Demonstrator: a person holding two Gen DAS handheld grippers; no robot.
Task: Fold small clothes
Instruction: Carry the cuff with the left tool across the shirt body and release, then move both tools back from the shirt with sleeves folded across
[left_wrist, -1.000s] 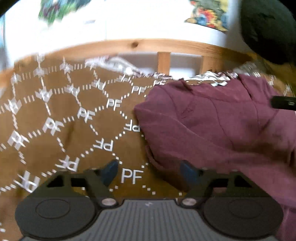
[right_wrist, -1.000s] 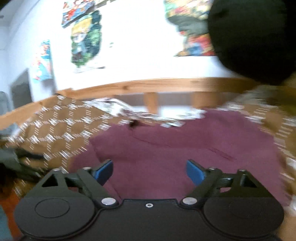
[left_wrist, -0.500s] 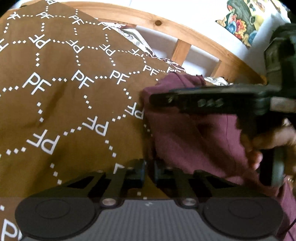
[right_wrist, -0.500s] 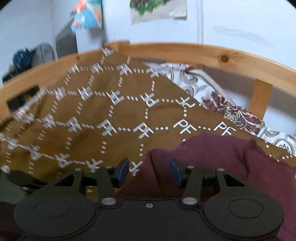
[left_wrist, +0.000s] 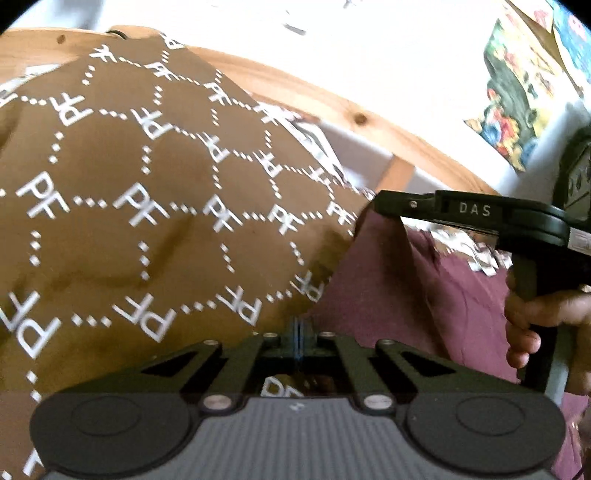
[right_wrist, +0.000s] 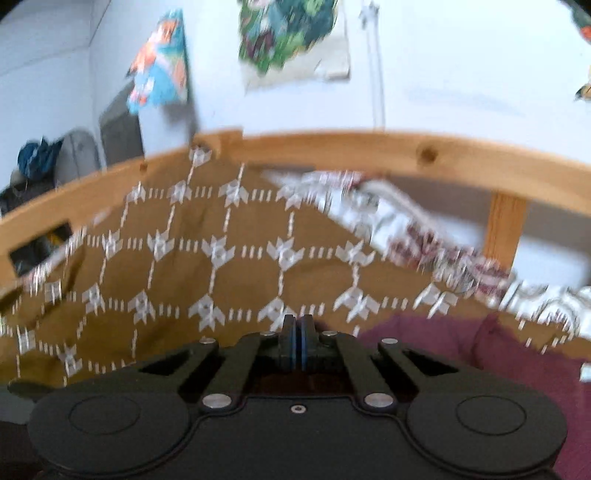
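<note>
A maroon garment (left_wrist: 406, 295) lies on a brown blanket (left_wrist: 147, 221) printed with white "PF" letters. My left gripper (left_wrist: 299, 332) is shut, its blue pads pressed together on the garment's near left edge. In the left wrist view the right gripper (left_wrist: 380, 205) reaches in from the right, held by a hand (left_wrist: 535, 317). The cloth's far left corner rises to its tip. In the right wrist view the right gripper (right_wrist: 296, 332) has its jaws closing. The pads meet over the garment (right_wrist: 461, 354), and dark maroon cloth shows under the fingers.
A curved wooden bed rail (left_wrist: 332, 107) runs behind the blanket (right_wrist: 221, 277), with a slat at the right. A white patterned sheet (right_wrist: 406, 229) lies bunched along the rail (right_wrist: 369, 147). Posters hang on the pale wall (right_wrist: 461, 74). A chair with clutter (right_wrist: 44, 162) stands far left.
Both grippers went from wide open to shut. The right gripper swung left from over the garment's middle to its far left corner. The left gripper rolled and closed on the near left edge.
</note>
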